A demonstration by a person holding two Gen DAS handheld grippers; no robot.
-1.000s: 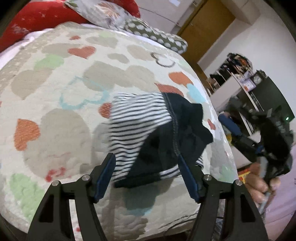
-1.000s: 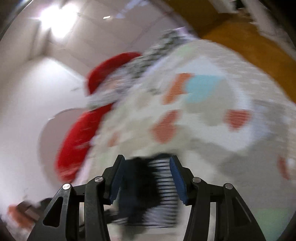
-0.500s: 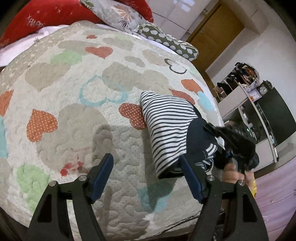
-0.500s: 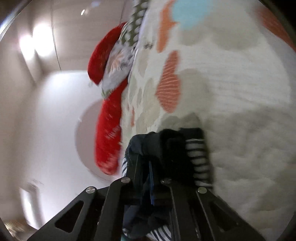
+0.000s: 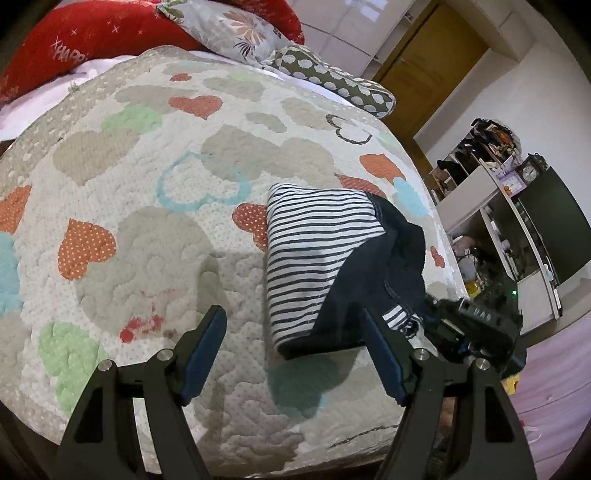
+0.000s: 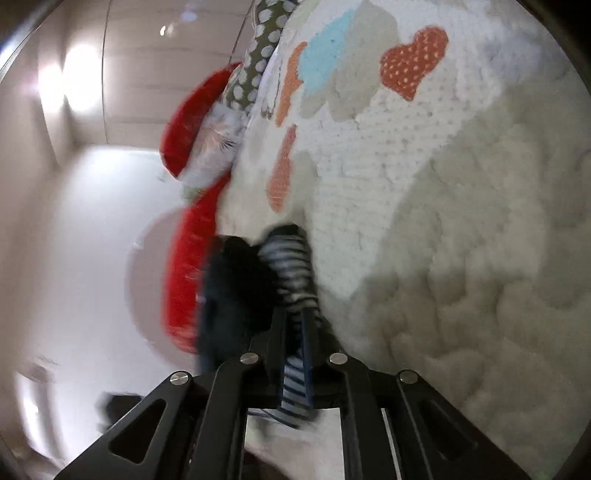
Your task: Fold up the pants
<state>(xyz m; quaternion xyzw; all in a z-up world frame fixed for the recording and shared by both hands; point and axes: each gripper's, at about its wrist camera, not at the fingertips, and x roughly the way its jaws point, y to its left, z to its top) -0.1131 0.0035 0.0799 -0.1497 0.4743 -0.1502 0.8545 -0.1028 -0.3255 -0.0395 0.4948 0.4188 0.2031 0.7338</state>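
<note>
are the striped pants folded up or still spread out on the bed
Folded. The striped pants lie as a compact bundle on the quilt, one corner clamped in the right gripper; the left gripper is open and empty.

Home bedroom: quilted bed [image 5: 155, 236], pillows [image 5: 236, 33], wardrobe door [image 5: 432, 66].

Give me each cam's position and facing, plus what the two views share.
Left wrist: above the near edge of the quilt, facing across the bed toward the pillows; its own open left gripper frames the bottom, and the right gripper shows at right.
Right wrist: low beside the bed, rolled sideways, facing along the quilt toward the pillows; own fingers closed on fabric.
Shared: the striped pants, quilt, red pillow.
</note>
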